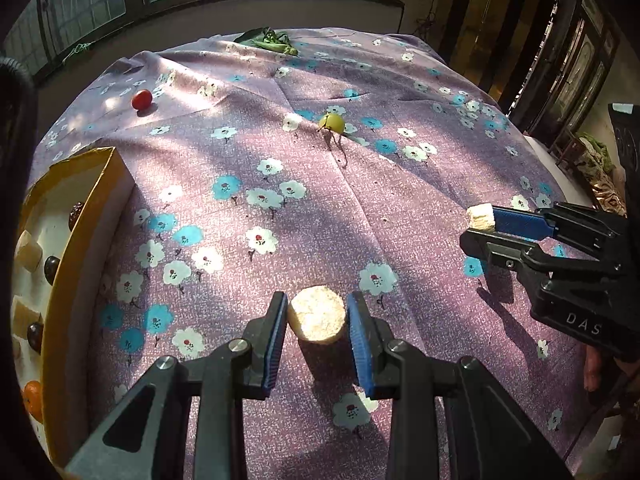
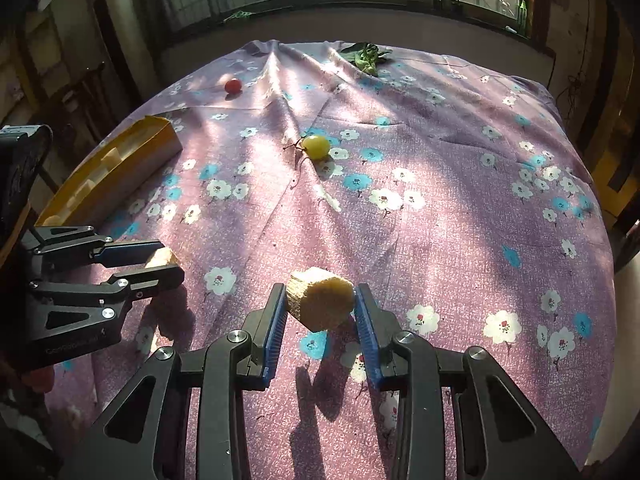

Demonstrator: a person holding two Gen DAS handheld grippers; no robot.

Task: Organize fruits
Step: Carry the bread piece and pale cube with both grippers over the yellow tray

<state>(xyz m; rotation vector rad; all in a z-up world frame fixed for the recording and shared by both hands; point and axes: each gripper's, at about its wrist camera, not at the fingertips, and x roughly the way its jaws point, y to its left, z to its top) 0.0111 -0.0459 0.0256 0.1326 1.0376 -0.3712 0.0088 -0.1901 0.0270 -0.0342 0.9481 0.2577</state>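
Nearest, the left gripper [image 1: 317, 320] is clamped on a pale round fruit slice [image 1: 317, 314], held clear above the flowered cloth [image 1: 400, 200]; shadow falls beneath it. Beside it, the right gripper [image 2: 320, 299] is likewise closed on a yellow fruit chunk [image 2: 320, 298], gripped by its ends and also off the cloth. Both pieces look soft and cut; my guess is a hard squeeze could crush them, and a loose hold on the tilted chunk could let it slip out on the way over. To the left sits the yellow box [image 1: 86, 216], already holding pale cubes, dark round fruits and an orange one; its near wall stands up, so a low carry could knock the rim. Two loaded grippers heading to one box risk bumping each other. Farther out, a green grape [image 1: 331, 123] with stem and a red tomato [image 1: 141, 99] lie well apart on open cloth. Wrinkles run down the middle. Leafy greens [image 1: 272, 42] lie at the far edge, near the window.
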